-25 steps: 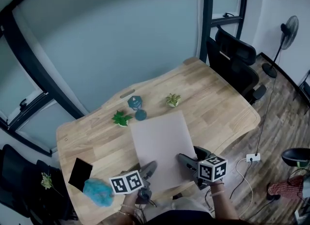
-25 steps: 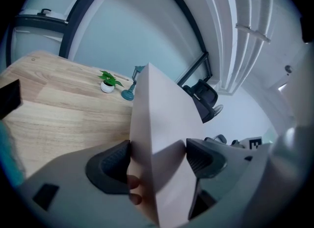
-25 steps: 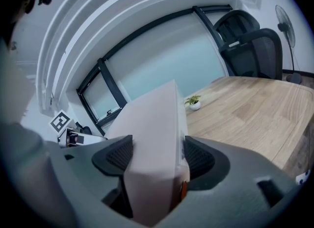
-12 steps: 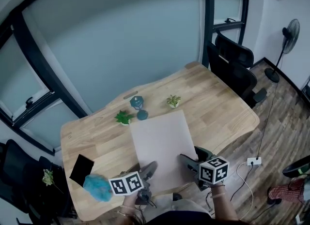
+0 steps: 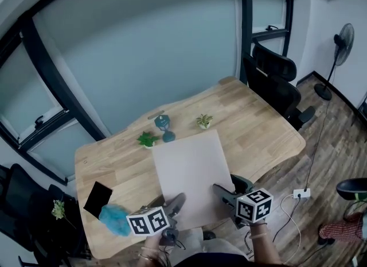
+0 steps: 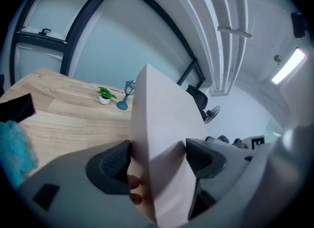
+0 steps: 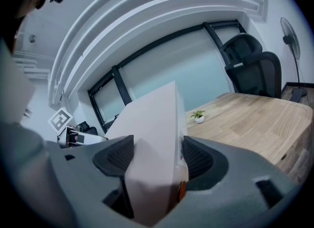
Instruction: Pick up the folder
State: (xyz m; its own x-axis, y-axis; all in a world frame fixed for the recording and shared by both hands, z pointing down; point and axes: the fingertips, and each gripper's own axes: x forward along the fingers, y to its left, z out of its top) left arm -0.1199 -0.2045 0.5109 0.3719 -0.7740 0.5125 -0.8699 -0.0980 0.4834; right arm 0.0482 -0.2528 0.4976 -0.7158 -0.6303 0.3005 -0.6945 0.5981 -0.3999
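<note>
A pale, flat folder (image 5: 192,177) is held at its near edge by both tools, one at each near corner, and it reaches out over the near middle of the wooden worktop (image 5: 258,128). The left hand-held gripper (image 5: 175,202) is clamped on the folder's near left corner; in the left gripper view its two dark ribbed pads press on either side of the folder (image 6: 157,109), which bulges between them (image 6: 157,158) and rises away from the camera. The right hand-held gripper (image 5: 223,194) grips the near right corner in the same way, with its pads closed against both faces of the folder (image 7: 152,124) at (image 7: 154,158). Beyond the folder's far edge two small potted plants (image 5: 147,140) (image 5: 204,120) stand on the worktop with a teal lamp-shaped ornament (image 5: 163,127) between them. At the near left corner lie a black flat object (image 5: 97,199) and, just beside it, a blue fluffy object (image 5: 114,220). Black office chairs (image 5: 275,82) stand at the worktop's far right end.
</note>
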